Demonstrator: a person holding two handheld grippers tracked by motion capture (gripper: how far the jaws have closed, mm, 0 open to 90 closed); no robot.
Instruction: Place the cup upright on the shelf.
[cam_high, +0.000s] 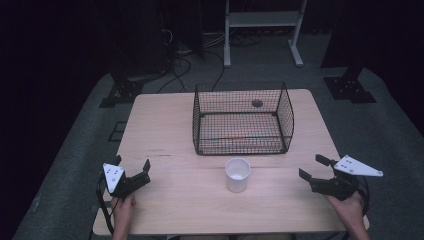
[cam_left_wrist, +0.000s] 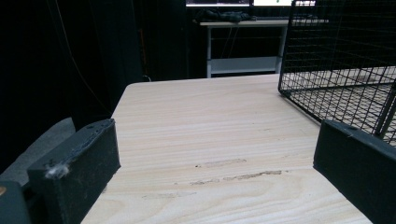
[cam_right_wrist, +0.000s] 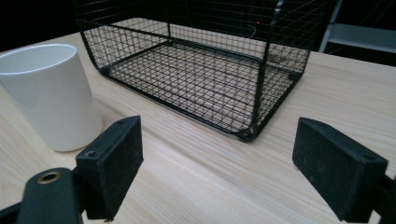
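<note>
Here the white cup (cam_high: 237, 174) stands upright on the wooden table (cam_high: 165, 120), just in front of the black wire basket (cam_high: 243, 119) and roughly midway between the two hand-held tools. The left gripper (cam_high: 132, 172) sits near the table's left front corner, held by a hand (cam_high: 122, 212) coming in from the bottom edge, its jaws spread wide with nothing between them; in the left gripper view those jaws frame bare tabletop with a few faint scuff marks, and a corner of the basket (cam_left_wrist: 341, 60) shows at the upper right. The right gripper (cam_high: 314, 168) rests near the right front edge, held by the other hand (cam_high: 350, 210), and its jaws also stand apart and empty. In the right gripper view the cup (cam_right_wrist: 49, 93) is at the left, just beyond the left jaw and not touching it, while the basket (cam_right_wrist: 201, 70) lies farther back across the middle. Both grippers are well apart from the cup. A small dark round thing (cam_high: 257, 103) shows at the basket's far wall, though whether it lies inside or behind the mesh is hard to tell in this dim light. The cup's open mouth faces up.
</note>
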